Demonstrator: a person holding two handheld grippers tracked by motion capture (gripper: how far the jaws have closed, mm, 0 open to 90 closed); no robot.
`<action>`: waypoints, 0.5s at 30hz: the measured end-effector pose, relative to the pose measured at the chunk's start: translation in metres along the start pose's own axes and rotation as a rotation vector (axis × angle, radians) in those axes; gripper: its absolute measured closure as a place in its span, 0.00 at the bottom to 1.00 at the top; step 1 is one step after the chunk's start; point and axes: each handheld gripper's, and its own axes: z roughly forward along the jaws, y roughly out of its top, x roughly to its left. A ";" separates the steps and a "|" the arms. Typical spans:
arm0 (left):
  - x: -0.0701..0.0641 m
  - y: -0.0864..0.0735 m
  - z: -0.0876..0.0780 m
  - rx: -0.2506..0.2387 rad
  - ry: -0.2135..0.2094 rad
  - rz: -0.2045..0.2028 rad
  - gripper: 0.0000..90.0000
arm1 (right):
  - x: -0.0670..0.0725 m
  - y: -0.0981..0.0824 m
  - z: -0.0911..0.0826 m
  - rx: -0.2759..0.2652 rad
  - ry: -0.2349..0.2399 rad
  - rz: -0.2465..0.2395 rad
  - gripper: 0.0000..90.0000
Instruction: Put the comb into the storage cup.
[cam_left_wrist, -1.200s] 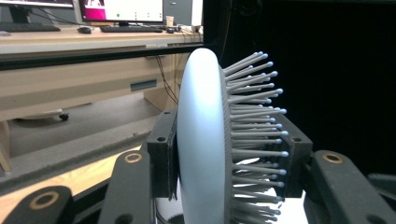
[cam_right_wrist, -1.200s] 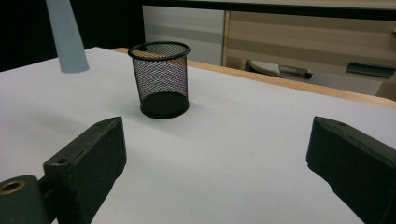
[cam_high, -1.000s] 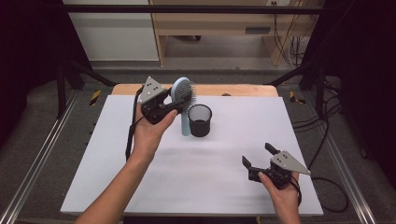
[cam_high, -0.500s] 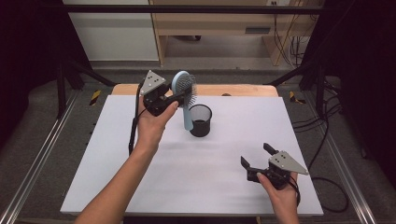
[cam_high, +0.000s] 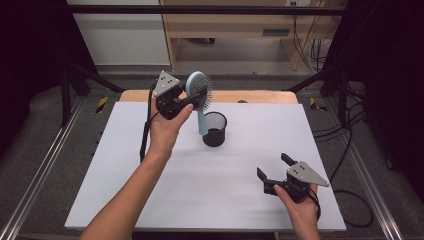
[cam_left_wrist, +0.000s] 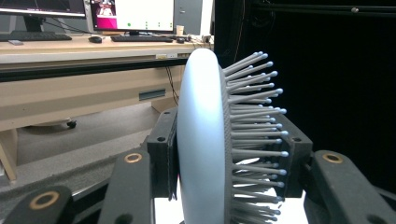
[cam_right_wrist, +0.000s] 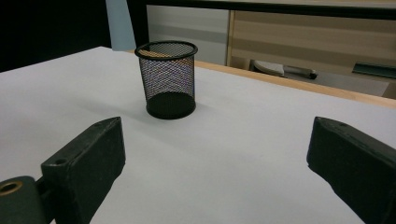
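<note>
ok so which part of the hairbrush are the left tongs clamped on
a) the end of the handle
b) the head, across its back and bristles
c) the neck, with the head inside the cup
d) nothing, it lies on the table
b: the left tongs press one jaw on the smooth back and one on the bristle side of the hairbrush head, while the handle hangs down toward the mesh cup.
</note>
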 end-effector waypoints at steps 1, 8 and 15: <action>0.000 0.000 0.001 0.000 0.001 0.000 0.57 | 0.000 0.000 0.000 -0.001 0.000 0.001 0.05; 0.001 0.002 0.006 -0.006 0.004 0.003 0.57 | 0.000 0.000 0.001 -0.001 0.002 0.001 0.05; 0.002 0.004 0.009 -0.013 0.010 0.005 0.57 | 0.000 0.000 0.000 -0.001 0.002 0.004 0.05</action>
